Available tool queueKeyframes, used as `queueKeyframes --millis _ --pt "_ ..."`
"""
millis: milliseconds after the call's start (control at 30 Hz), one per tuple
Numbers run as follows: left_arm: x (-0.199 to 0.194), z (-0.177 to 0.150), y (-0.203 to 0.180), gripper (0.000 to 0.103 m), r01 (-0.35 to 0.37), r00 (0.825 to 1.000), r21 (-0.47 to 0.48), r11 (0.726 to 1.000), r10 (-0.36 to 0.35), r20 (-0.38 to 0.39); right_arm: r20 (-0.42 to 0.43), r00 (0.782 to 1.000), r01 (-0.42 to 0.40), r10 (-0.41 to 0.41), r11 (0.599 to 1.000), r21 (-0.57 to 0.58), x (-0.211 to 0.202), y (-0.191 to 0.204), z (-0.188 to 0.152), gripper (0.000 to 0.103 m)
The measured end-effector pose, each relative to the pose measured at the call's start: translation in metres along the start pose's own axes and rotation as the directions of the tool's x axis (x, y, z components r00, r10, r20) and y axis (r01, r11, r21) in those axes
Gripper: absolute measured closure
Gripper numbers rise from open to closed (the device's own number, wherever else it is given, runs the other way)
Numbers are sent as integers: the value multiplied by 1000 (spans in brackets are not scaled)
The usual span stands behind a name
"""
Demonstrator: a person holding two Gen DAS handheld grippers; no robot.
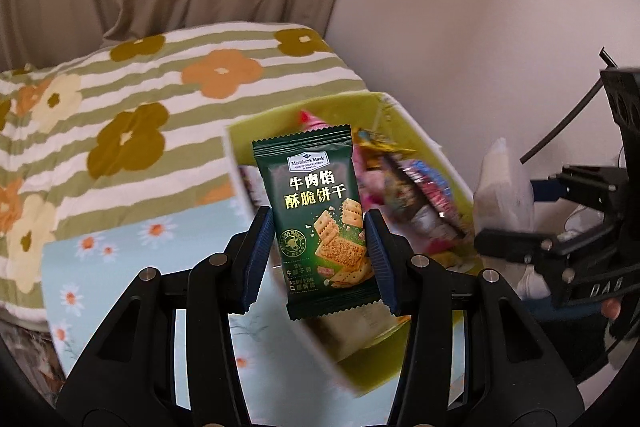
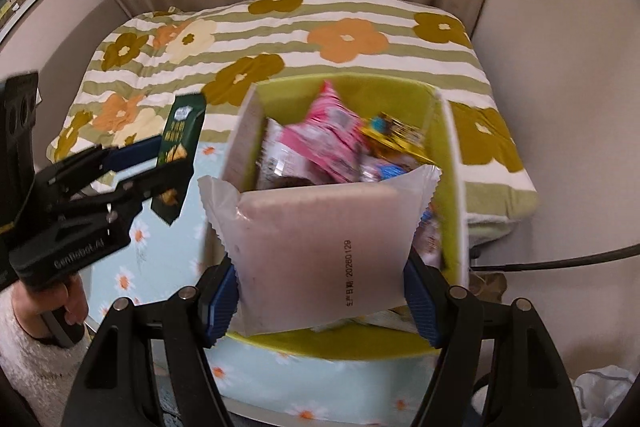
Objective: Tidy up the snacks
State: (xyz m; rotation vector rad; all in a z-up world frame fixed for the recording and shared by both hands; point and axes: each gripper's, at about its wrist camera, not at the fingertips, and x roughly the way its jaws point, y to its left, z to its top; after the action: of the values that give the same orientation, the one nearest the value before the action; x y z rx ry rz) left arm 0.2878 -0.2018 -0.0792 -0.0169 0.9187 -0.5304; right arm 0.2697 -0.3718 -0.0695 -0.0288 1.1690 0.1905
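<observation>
My left gripper (image 1: 320, 255) is shut on a dark green cracker packet (image 1: 320, 211), held upright in the air beside the box; it also shows in the right wrist view (image 2: 176, 151). My right gripper (image 2: 324, 301) is shut on a frosted white snack pouch (image 2: 320, 251), held above the near side of the box. A lime-green open box (image 2: 360, 91) holds several colourful snack packets, with a pink one (image 2: 324, 139) on top. In the left wrist view the box (image 1: 424, 147) lies behind the green packet, and the right gripper (image 1: 520, 227) is at the right edge.
The box stands on a light blue daisy-print cloth (image 2: 160, 259). Behind it lies a green-striped flowered blanket (image 2: 280, 39). Beige curtains and white walls enclose the space. A black cable (image 2: 560, 261) runs at the right. A white plastic bag (image 2: 608, 387) is at lower right.
</observation>
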Motion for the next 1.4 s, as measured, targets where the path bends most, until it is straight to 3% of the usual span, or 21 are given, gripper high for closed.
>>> queueKeyframes --millis 233,400,467,500,533,567,1167,1200,1300,1400 --pt "39 7 -41 60 -17 999 -30 999 16 -35 0 1000 -18 18 1000 17 4 -43 -22 35" --pt "58 10 -49 60 -38 997 -56 998 34 -72 -12 998 -63 63 996 57 16 -59 -32 35" --pt "61 11 -50 55 -48 996 -55 997 44 -79 -18 997 -72 73 995 67 20 -60 -35 35" --pt "63 11 -50 36 -53 995 -51 997 49 -87 -24 997 -76 78 994 73 23 -60 -37 35" --pt "64 11 -50 8 -65 994 -48 997 61 -91 -30 996 -78 80 994 75 26 -60 -38 35" --pt "63 10 -49 0 -74 994 -45 996 70 -86 -36 996 -78 81 994 76 29 -59 -40 35" --pt "24 -16 3 0 -120 991 -109 987 111 -80 -66 996 -56 65 989 134 48 -34 -39 33" --pt "23 -17 3 0 -122 990 -107 987 114 -79 -59 996 -55 64 989 139 48 -33 -40 30" --pt "21 -21 1 0 -131 989 -99 986 123 -82 26 997 -77 74 985 153 39 -32 -45 4" --pt "19 -27 1 1 -142 987 -98 985 134 -88 65 996 -78 69 984 160 32 -34 -49 2"
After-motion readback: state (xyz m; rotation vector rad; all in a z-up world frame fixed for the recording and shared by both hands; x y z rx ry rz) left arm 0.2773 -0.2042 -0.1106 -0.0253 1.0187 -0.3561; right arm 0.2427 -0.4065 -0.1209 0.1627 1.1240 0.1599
